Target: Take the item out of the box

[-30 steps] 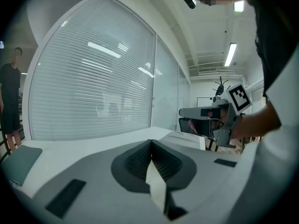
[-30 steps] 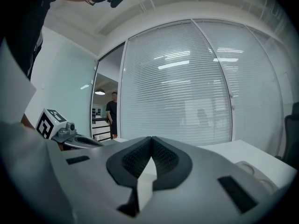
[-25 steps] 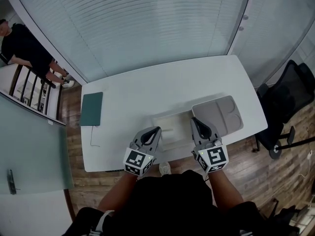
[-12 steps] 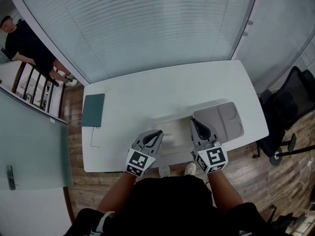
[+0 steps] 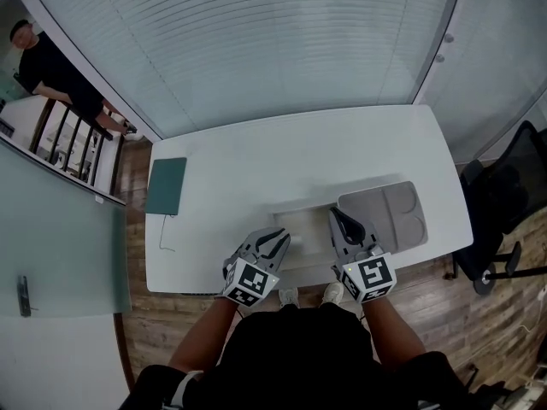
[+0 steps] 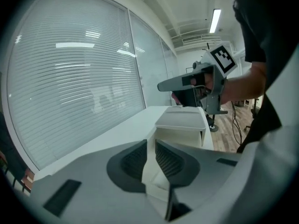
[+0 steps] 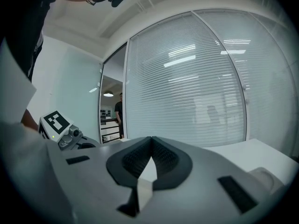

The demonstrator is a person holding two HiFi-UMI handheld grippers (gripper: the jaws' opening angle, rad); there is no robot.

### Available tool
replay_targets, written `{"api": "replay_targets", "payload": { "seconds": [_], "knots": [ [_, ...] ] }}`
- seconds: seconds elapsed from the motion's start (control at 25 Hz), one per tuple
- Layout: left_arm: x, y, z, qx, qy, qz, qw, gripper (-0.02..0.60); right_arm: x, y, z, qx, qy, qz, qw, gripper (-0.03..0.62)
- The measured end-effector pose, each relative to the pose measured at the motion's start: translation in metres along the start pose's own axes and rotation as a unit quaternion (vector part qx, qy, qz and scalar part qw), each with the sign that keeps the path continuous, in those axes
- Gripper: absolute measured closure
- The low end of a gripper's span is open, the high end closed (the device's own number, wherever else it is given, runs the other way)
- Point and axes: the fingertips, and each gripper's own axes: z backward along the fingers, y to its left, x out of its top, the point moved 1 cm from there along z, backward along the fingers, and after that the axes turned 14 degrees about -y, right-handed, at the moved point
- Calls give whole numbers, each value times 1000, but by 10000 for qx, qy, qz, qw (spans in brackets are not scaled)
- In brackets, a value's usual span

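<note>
Two grey plastic grippers reach out from the bottom of the head view, over the near edge of the table. The left gripper [image 5: 279,241] has just been opening its jaws. They stand a little apart. The white box shows through the thin gap, but the bumpy black pads do not press on it. The right gripper [image 5: 338,219] has its bumpy pads pressed together at the tips.

Between the two grippers, in the lower middle of the frame, lies one flat white box [image 5: 297,227] with square corners. I cannot see what is inside it. Just beside it on the right lies one grey tray [image 5: 389,220] with round corners and shallow dips. Both lie on one smooth white table [image 5: 256,161].

One dark green book [image 5: 165,186] lies at the table's left edge. One black chair [image 5: 508,195] stands on the wooden floor [image 5: 427,314] at the right. Thin striped blinds [image 5: 256,41] fill the top.
</note>
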Motion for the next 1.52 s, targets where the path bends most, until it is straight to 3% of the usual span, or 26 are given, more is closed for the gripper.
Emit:
{"api": "replay_targets", "payload": {
  "seconds": [0.2,0.32,0.4,0.64,0.8,1.04,1.36,1.52],
  "knots": [
    [-12,-9,-10,-452,563,-423,9965,386,-1,-8,-1,43,23,-22,10000,588],
    [-24,-19,-16,-834,1010,-749,9886,296,-4,-12,1,55,98,-65,9999,588],
    [-32,-22,-21,-1023,1294,-1057,9806,278,-4,-14,0,104,55,-64,9999,588],
    [-50,-39,-31,-1522,1909,-1482,9583,259,-2,-16,-1,173,9,-83,9998,588],
    [-68,-47,-38,-1865,2365,-1672,9388,258,-4,-20,-3,228,6,-119,9997,588],
    [-88,-50,-48,-2093,2861,-1911,9153,258,3,-24,-3,341,23,-157,9993,588],
    [-101,-56,-55,-2229,3245,-1878,8999,279,3,-34,-4,389,-19,-164,9991,588],
    [-103,-59,-56,-2245,3324,-1843,8973,311,8,-37,-7,428,-34,-140,9990,588]
  ]
}}
